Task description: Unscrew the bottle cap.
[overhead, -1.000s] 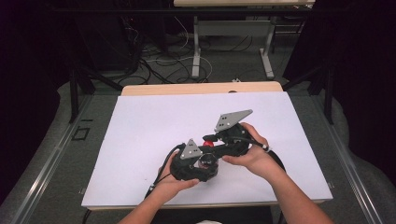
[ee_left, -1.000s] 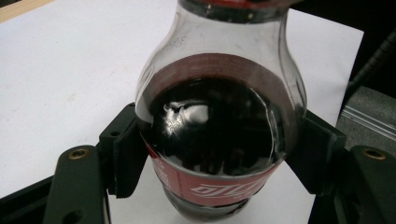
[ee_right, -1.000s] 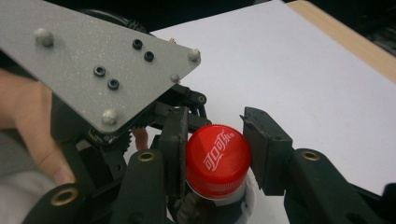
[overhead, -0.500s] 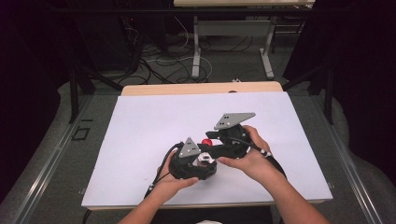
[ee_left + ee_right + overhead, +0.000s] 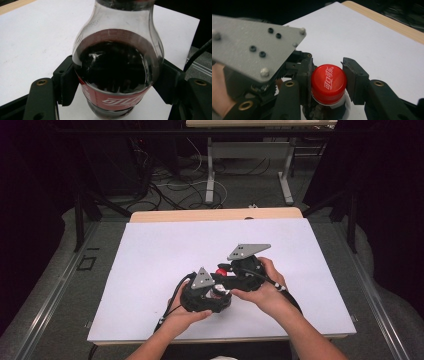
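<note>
A cola bottle (image 5: pixel 117 75) with dark liquid and a red label stands on the white table sheet (image 5: pixel 165 255). My left gripper (image 5: pixel 117 81) is shut on its body, one pad on each side. The red cap (image 5: pixel 328 80) sits between the pads of my right gripper (image 5: pixel 329 80). Those jaws have just been closing and now press on the cap. In the high view both hands meet at the table's front middle. There the left gripper (image 5: pixel 205 295) is lower left, the right gripper (image 5: pixel 240 270) upper right, and the cap (image 5: pixel 220 269) shows between them.
The left gripper's grey plate (image 5: pixel 254 47) stands close beside the cap at the left of the right gripper view. A wooden table edge (image 5: pixel 215 215) runs behind the white sheet. Cables and table legs (image 5: pixel 210 175) lie on the floor beyond.
The right gripper's grey plate has tipped slightly flatter over the cap. The bottle and the left hand stay where they were.
</note>
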A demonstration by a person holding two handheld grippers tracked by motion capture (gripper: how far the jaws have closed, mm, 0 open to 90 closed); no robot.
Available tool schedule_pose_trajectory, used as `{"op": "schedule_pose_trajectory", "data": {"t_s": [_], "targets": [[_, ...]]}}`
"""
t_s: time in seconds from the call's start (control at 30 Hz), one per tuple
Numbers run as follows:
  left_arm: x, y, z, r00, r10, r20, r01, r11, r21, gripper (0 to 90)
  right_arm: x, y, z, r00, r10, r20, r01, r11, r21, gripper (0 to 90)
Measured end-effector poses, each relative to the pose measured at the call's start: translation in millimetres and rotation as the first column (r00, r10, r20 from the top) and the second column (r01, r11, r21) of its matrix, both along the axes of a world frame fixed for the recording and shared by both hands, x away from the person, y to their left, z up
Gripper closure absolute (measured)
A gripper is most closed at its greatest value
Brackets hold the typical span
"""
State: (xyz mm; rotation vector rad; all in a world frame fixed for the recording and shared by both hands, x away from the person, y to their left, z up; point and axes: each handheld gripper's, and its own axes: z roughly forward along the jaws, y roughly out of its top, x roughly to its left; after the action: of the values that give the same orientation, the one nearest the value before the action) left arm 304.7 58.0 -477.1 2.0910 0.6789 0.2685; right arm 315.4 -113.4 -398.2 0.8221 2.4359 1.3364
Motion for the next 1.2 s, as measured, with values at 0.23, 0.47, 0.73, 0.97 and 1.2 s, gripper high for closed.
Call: {"op": "schedule_pose_trajectory", "data": {"t_s": [0.23,0.47,0.73,0.97,1.2], "targets": [[-2.7,-2.9,-1.2,0.9993,-0.020,-0.031,0.020,0.9998,-0.004,30.2,26.7,-15.1,1.3,0.9536,0.299,-0.032,-0.300,0.954,-0.013,61.3],[-1.1,-3.1,-0.4,0.9998,-0.017,0.009,0.017,0.9998,-0.006,30.2,21.0,-15.6,5.2,0.9644,0.264,0.002,-0.264,0.964,-0.013,50.7],[0.3,-1.3,-0.8,0.9999,0.002,0.010,-0.002,1.0000,-0.008,30.2,4.4,-6.7,10.3,0.9909,0.134,0.007,-0.134,0.990,-0.046,44.3],[0.3,-1.3,-0.8,1.0000,0.004,0.007,-0.004,0.9999,-0.010,30.2,-5.9,0.6,8.8,0.9994,-0.033,-0.009,0.032,0.995,-0.095,50.6],[-0.2,-1.6,-1.3,1.0000,0.001,0.005,-0.001,1.0000,-0.006,30.3,-5.1,0.2,6.4,0.9995,-0.031,-0.009,0.030,0.998,-0.054,60.8]]}}
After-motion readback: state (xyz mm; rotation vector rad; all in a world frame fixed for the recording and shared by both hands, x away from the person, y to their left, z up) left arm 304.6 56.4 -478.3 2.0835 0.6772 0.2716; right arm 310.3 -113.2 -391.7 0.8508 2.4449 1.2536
